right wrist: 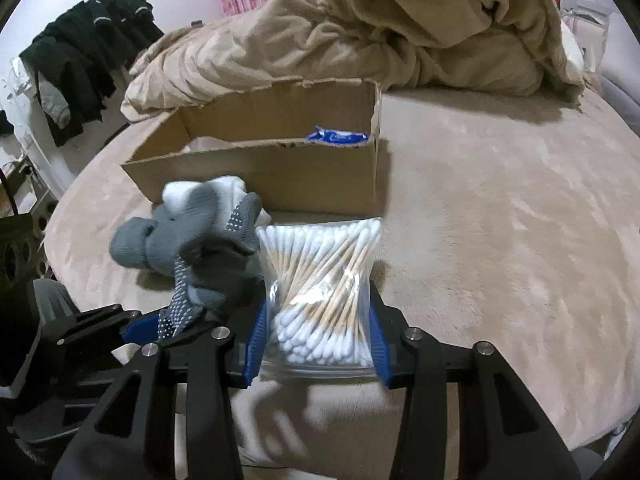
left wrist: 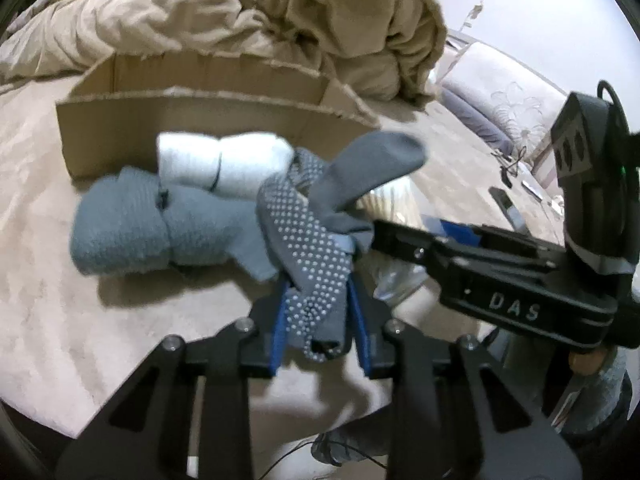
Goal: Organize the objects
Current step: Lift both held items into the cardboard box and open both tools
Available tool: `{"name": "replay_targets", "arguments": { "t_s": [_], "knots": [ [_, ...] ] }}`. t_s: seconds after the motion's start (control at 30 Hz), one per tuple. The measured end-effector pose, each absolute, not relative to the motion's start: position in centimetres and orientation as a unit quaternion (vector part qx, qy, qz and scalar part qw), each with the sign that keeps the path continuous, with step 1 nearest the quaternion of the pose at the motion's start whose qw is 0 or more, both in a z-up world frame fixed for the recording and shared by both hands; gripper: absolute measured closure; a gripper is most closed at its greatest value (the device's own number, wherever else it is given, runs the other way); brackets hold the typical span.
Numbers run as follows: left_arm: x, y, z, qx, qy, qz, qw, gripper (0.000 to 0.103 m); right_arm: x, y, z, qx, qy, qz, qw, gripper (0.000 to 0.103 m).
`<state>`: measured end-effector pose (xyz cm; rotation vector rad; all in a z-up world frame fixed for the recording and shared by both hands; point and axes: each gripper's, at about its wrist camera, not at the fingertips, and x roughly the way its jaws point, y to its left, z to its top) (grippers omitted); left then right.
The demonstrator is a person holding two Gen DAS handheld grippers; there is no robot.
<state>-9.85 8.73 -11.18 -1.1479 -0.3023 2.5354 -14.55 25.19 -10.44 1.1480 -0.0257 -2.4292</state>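
In the left wrist view my left gripper (left wrist: pixel 316 312) is shut on a grey sock with white grip dots (left wrist: pixel 304 240), its blue pads pressing both sides. A plain grey sock (left wrist: pixel 368 168) sticks up from the same bundle. Beside it lie a rolled white pair (left wrist: pixel 224 164) and a rolled light blue pair (left wrist: pixel 124 232). In the right wrist view my right gripper (right wrist: pixel 318 344) clamps a clear bag of cotton swabs (right wrist: pixel 320 280) between its blue pads. The left gripper (right wrist: pixel 160 322) holds the dotted sock (right wrist: pixel 224 264) just left of the bag. The right gripper (left wrist: pixel 384 240) reaches in from the right.
An open cardboard box (right wrist: pixel 260 176) stands just behind the socks on the beige fleece bed (right wrist: pixel 500 220); a blue packet (right wrist: pixel 336 136) lies inside. A bunched tan blanket (right wrist: pixel 380 32) fills the back. Dark clothes (right wrist: pixel 80 60) hang at far left.
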Motion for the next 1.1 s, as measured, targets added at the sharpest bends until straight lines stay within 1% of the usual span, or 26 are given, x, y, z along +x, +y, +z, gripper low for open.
{"name": "replay_targets", "arguments": {
  "t_s": [0.13,0.2,0.37,0.7,1.1],
  "knots": [
    [-9.5,8.9,-10.1,-0.392,-0.106,0.896,0.177,0.077,-13.7,25.7,-9.4,0.406,-0.018,-0.885,0.225,0.058],
    [-9.4,8.8,-9.8,-0.389,-0.107,0.898,0.177,0.08,-13.5,26.0,-9.0,0.402,-0.021,-0.887,0.224,0.058],
    [-9.1,8.5,-8.8,-0.381,-0.111,0.901,0.177,0.08,-13.2,26.7,-8.2,0.395,-0.028,-0.891,0.221,0.058],
    [-7.6,7.1,-4.8,-0.349,-0.122,0.912,0.179,0.08,-11.9,27.1,-4.9,0.363,-0.033,-0.904,0.224,0.058],
    [-7.5,2.2,0.1,-0.311,-0.125,0.933,0.134,0.08,-11.5,25.5,0.5,0.304,-0.028,-0.921,0.243,0.058]
  ]
}}
